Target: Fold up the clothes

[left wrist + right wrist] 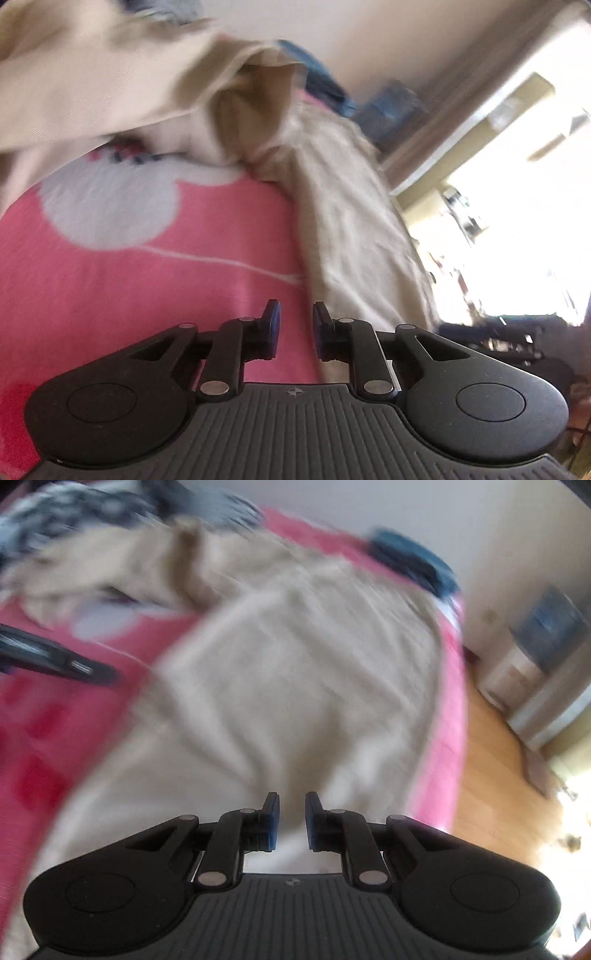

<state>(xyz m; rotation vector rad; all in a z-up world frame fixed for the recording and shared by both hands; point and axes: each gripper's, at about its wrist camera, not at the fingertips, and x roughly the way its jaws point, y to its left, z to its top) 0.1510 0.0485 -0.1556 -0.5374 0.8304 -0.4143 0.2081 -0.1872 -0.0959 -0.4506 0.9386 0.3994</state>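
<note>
Beige trousers [295, 686] are sprawling across the frame's centre on the pink blanket [40, 738], while the left gripper [295, 325] and right gripper [291, 812] are hovering narrowly parted and empty, needing a clean hem pinch before folding.

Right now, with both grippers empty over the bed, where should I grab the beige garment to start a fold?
Probably the near edge of the beige garment, just below the right gripper. It lies spread fairly flat on the pink bedspread there, so come from above and pinch. The far end is bunched and lifted, a poorer grip.
</note>
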